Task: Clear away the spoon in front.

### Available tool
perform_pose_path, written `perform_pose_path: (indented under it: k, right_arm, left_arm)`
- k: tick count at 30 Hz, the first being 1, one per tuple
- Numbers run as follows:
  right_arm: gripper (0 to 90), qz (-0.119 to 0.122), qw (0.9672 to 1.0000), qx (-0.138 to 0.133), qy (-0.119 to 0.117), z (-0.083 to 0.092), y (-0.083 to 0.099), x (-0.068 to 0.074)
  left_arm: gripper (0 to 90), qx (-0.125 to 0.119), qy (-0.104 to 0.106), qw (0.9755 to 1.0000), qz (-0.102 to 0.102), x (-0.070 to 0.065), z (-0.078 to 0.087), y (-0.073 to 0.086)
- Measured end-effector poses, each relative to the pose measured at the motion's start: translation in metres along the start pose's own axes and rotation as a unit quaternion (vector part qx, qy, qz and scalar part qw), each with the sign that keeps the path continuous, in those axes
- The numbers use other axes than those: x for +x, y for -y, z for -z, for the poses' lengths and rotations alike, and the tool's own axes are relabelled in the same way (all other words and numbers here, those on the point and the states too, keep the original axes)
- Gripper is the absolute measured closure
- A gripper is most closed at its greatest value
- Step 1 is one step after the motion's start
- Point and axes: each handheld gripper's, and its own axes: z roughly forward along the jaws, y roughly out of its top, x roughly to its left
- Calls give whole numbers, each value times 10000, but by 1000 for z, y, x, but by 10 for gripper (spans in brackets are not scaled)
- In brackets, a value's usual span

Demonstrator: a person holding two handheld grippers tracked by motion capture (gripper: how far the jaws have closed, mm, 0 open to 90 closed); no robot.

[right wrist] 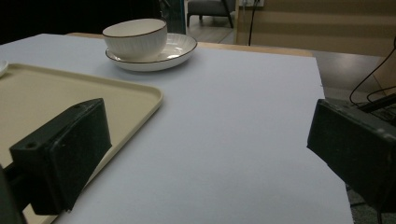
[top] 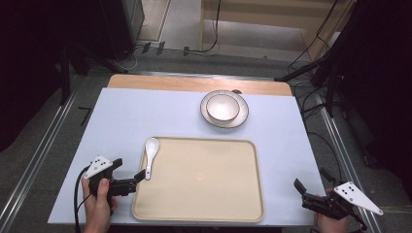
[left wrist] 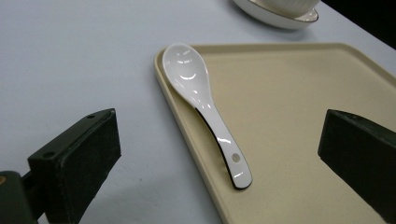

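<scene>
Spoon (left wrist: 205, 105) lies along the tray (left wrist: 299, 116) rim, both claws released; we should draw the left claw (left wrist: 219, 154) straight back without nudging its handle.

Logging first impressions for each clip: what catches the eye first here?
A white spoon lying along the left edge of the beige tray, just ahead of the open left gripper. Farther back, a white bowl sits on a plate.

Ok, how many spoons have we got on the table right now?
1. The white spoon lies along the left rim of the tray, just ahead of the open left gripper. Another could be hidden inside the bowl.
</scene>
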Motion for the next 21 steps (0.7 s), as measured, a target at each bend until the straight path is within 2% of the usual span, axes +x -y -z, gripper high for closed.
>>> perform_pose_path:
  k: [3,7,9,11,17,21]
  right_arm:
    - [0,8,10000,-8,24,0,0,0]
    - [0,22,10000,17,31,0,0,0]
    - [0,20,10000,17,35,1,0,0]
    - [0,15,10000,19,37,1,0,0]
    - [0,8,10000,9,54,2,0,-1]
    - [0,-4,10000,10,73,2,1,-2]
  left_arm:
    - [0,-56,-2,10000,9,2,3,-2]
    - [0,-174,157,9997,42,10,11,-4]
    - [0,-202,148,9997,18,10,12,-4]
    - [0,-205,95,9997,-96,11,16,-6]
    - [0,-384,95,9992,39,18,25,-6]
    - [0,-422,44,9991,-14,24,31,-7]
